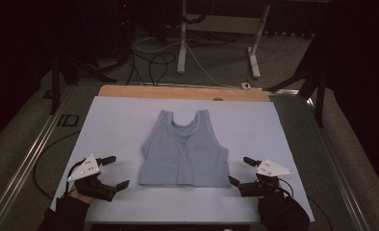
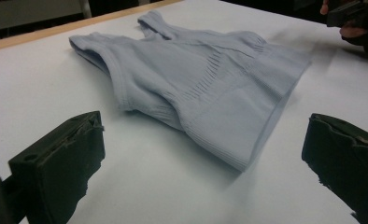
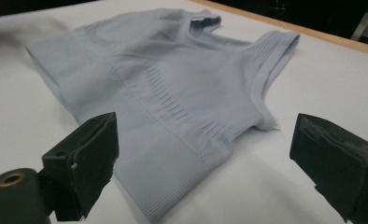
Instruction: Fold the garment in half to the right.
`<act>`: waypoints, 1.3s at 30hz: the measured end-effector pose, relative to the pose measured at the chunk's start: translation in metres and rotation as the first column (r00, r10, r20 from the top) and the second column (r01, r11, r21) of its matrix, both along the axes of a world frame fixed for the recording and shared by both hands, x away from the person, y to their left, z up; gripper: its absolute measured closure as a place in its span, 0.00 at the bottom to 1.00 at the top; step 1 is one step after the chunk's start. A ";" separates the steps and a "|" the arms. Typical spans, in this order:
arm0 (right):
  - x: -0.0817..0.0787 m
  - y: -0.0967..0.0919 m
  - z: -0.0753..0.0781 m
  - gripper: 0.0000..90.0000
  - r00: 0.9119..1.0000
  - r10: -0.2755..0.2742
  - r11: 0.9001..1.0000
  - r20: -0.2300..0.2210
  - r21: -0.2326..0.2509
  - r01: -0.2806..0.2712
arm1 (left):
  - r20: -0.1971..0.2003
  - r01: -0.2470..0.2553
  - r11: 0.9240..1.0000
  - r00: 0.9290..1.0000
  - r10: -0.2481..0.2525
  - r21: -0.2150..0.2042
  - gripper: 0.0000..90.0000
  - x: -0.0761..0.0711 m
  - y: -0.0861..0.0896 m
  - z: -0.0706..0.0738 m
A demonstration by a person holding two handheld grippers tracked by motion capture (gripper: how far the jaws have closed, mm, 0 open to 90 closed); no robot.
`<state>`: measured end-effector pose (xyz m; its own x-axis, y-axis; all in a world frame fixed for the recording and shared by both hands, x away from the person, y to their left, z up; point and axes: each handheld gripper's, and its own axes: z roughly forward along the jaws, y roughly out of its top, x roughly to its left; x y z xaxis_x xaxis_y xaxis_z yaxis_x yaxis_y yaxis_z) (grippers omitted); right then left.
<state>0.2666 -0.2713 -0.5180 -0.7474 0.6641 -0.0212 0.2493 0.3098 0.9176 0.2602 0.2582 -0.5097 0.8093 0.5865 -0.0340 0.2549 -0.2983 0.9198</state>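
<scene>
Holding both claws wide apart, you had clamped nothing at this moment. Your left claw (image 1: 111,172) sat low over the surface (image 1: 115,125), just off the garment's lower left corner, its jaws spread and pointed inward. Your right claw (image 1: 242,171) mirrored it at the lower right corner, jaws equally parted, the near one almost at the hem. Each claw carried a grey three-cornered plate on top and trailed a cable toward you.

The symmetric stance read as a set-up for a two-handed pick at the hem corners; that is a judgement from the placement, not a thing seen.

The jaw pads (image 2: 65,154) were black, blocky and rough-edged, with worn, chipped faces.

The sleeveless top (image 1: 183,150) lay flat near the middle of the surface, straps away from you and hem toward you, apart from both claws. It was a pale grey-blue knit: a broad ribbed band ran along the hem, finer ribbing crossed the chest, and the armholes carried a raised bound edge. In the left claw view the hem corner (image 2: 238,161) lifted slightly and cast a shadow, so the layers were not pressed fully flat there. In the right claw view a small tag showed at the neckline.

The surface was a smooth, matt white sheet with a wooden edge (image 1: 183,92) along its far side.
</scene>
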 end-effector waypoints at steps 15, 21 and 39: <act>0.002 0.004 0.000 0.09 0.999 0.025 1.000 -0.030 -0.010 -0.026 | 0.010 0.012 1.000 1.000 -0.012 0.005 0.01 -0.001 -0.002 0.002; 0.000 0.006 0.000 0.09 0.999 0.038 0.999 -0.032 -0.009 -0.038 | 0.007 0.026 1.000 1.000 -0.026 0.009 0.01 -0.001 -0.005 0.002; -0.002 0.016 0.034 0.09 0.996 0.082 0.997 -0.018 0.010 -0.082 | -0.001 0.066 0.998 0.998 -0.066 0.008 0.01 -0.002 -0.012 0.022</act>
<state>0.2645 -0.2558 -0.4839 -0.7997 0.6004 -0.0010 0.2404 0.3217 0.9158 0.2578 0.2458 -0.4880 0.8461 0.5321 -0.0300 0.2347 -0.3215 0.9174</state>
